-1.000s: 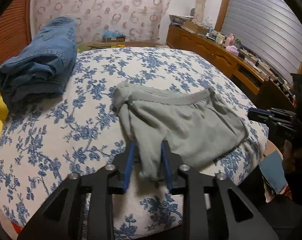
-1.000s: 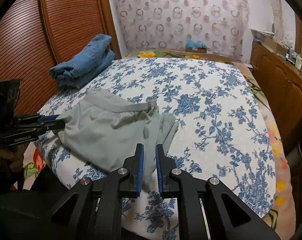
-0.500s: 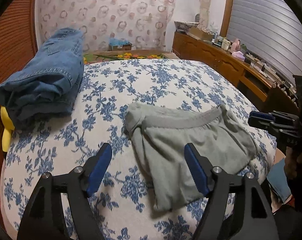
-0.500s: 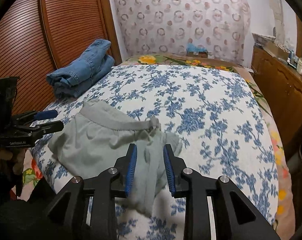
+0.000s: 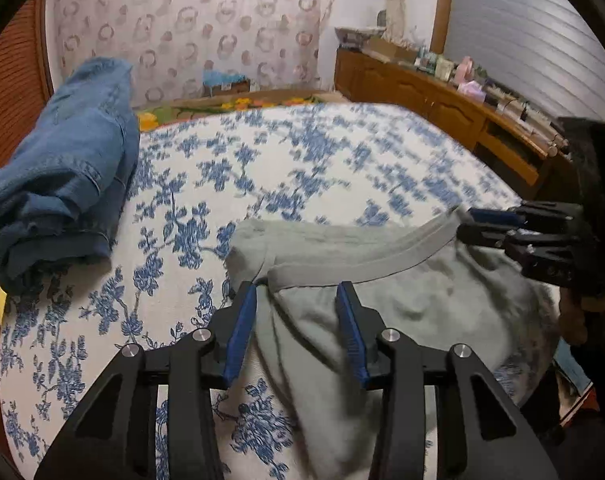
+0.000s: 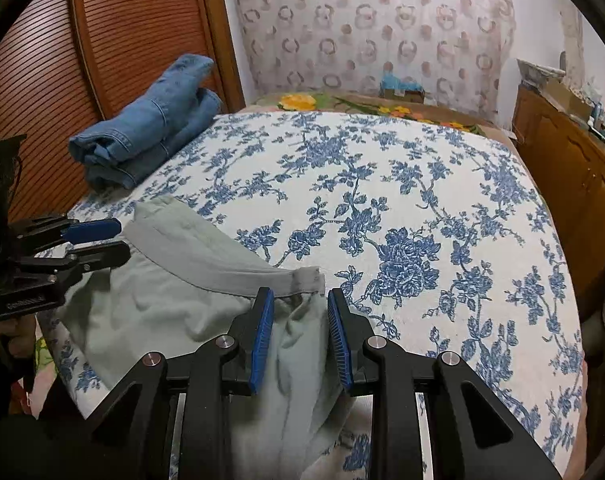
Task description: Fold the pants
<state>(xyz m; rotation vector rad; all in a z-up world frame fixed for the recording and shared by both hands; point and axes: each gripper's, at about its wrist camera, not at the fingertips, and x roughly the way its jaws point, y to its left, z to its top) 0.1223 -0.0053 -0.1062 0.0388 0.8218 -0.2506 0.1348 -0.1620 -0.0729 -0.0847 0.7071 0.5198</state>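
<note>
Your grey pants [image 5: 402, 304] lie folded on the blue-flowered bedspread [image 5: 262, 168], lower centre to right of the left wrist frame; in the right wrist frame [image 6: 174, 304] they sit lower left, waistband running diagonally.

Your left gripper [image 5: 298, 328]: jaws closing, cloth between the blue pads [image 5: 240, 332], just below the waistband's left end. Pads not pressing yet — gap visible either side.

Your right gripper [image 6: 298, 336]: jaws parted, straddling a bunched ridge of grey cloth under the waistband's right end. No squeeze visible; pads stand off the fabric.

Each gripper shows at the other's frame edge: right one [image 5: 498, 226] at mid right, left one [image 6: 98, 240] at mid left.

Folded jeans [image 5: 58, 172] rest at upper left, well apart from the pants. Wooden dresser [image 5: 442, 104] at upper right.
</note>
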